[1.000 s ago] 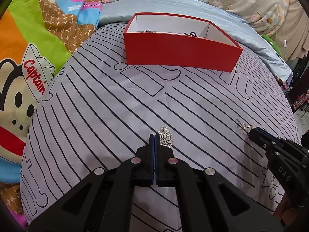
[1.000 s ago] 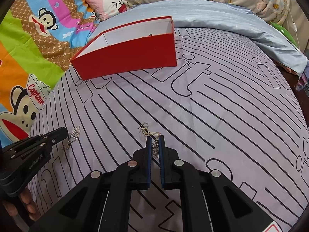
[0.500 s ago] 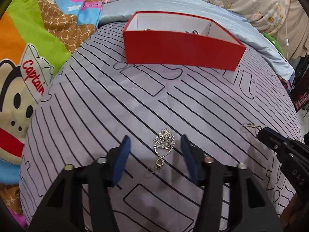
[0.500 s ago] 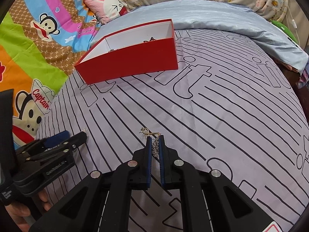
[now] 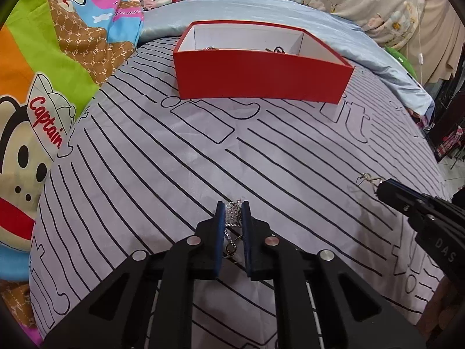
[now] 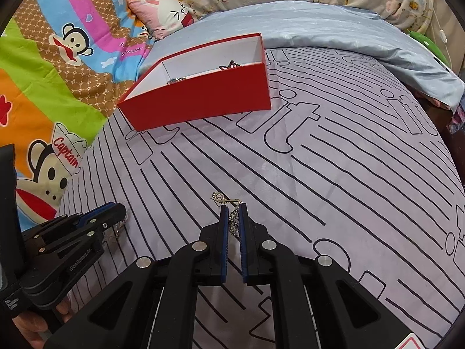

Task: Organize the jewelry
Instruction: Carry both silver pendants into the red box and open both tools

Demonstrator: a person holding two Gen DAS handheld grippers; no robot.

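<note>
While both grippers are clamping earrings well short of the box (image 5: 261, 78), pickup is finishing. Left gripper (image 5: 231, 218), having just closed, is pinching the floral earring (image 5: 234, 213); right gripper (image 6: 232, 221) is gripping the other earring (image 6: 225, 200). Next comes carrying both over the box's rim.

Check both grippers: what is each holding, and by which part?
Left gripper, jaws just closed: shut on silver flower earring, gripped at its flower cluster. Right gripper: shut on second earring by its dangling chain, hook free.
</note>
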